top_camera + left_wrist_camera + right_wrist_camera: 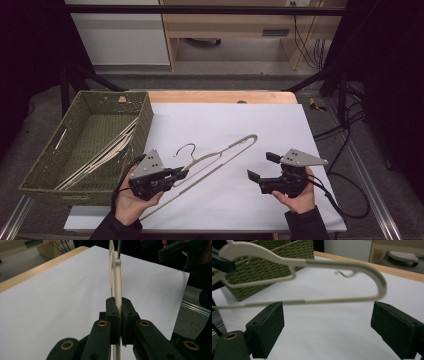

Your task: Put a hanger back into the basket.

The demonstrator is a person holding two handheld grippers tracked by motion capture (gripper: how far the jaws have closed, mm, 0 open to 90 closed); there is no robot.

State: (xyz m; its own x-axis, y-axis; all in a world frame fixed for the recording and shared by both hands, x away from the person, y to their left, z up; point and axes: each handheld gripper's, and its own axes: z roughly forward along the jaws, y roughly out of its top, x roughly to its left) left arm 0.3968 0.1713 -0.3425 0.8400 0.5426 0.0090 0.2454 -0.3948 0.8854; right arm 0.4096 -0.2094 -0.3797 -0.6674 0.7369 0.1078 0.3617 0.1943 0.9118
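Gripping cream hanger (220, 159), left gripper (181, 174) clamped; right gripper (263, 165) spread

High view looks down from above; both close gripper views share the hanger (220, 157) over white sheet (225, 125)

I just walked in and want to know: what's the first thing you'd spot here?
A cream clothes hanger in the middle of the white sheet, pinched at one end by the left gripper. The right gripper sits beside its other end, jaws wide open and empty. A green woven basket with more hangers stands at the left.
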